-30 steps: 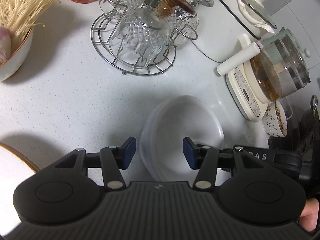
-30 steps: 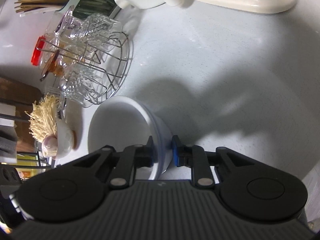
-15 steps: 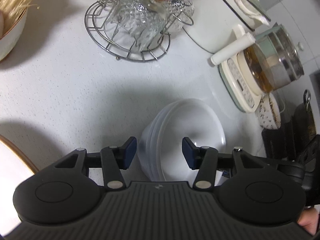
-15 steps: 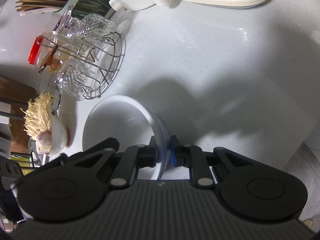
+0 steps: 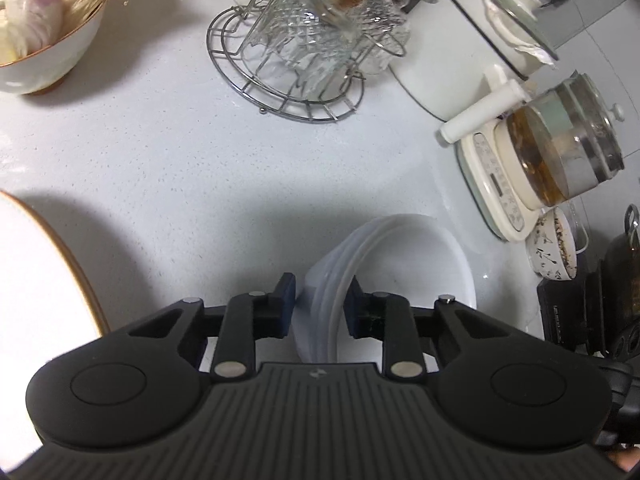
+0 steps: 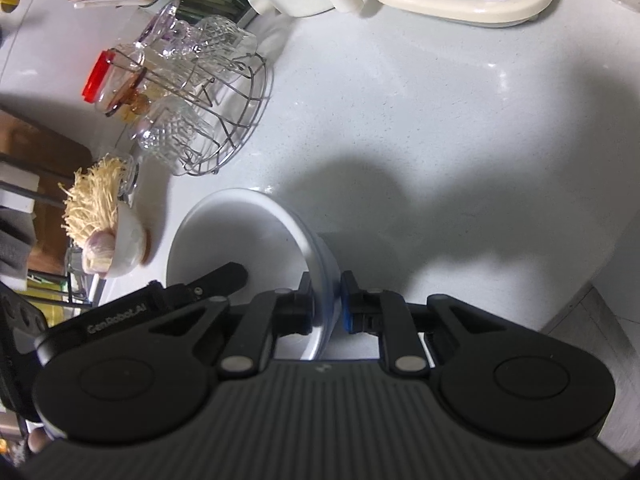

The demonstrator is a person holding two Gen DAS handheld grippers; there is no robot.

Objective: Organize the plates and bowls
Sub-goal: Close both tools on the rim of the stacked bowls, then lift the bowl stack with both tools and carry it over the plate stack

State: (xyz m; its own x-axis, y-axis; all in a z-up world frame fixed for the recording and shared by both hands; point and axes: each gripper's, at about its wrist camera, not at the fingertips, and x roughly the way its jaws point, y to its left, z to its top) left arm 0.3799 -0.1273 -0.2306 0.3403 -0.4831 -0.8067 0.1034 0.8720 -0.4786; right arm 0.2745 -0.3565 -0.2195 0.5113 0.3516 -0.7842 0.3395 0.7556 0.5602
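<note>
A stack of nested white bowls (image 5: 420, 264) stands on the white counter, tipped a little. My left gripper (image 5: 321, 306) straddles the stack's near rim. Its jaws are closing, and the blue pads touch the outer wall and the inner face. In the right wrist view the same bowls (image 6: 240, 232) lie low and left of centre. My right gripper (image 6: 326, 306) is shut on their right-hand rim, one pad inside and one outside. One of the left gripper's fingers (image 6: 224, 276) reaches into the bowl from the left.
A wire rack of cut-glass cups (image 5: 296, 52) stands behind. A bowl of noodles and garlic (image 5: 44, 52) is far left, a gold-rimmed plate (image 5: 36, 280) near left. A white pot (image 5: 448, 52), a glass kettle (image 5: 560, 152) and a floral bowl (image 5: 554, 248) line the right. The counter edge (image 6: 580, 300) is near right.
The left jaws have narrowed from wide open onto the stack's rim, and that hand has shifted sideways along the counter. The right gripper has kept its hold on the opposite rim.
</note>
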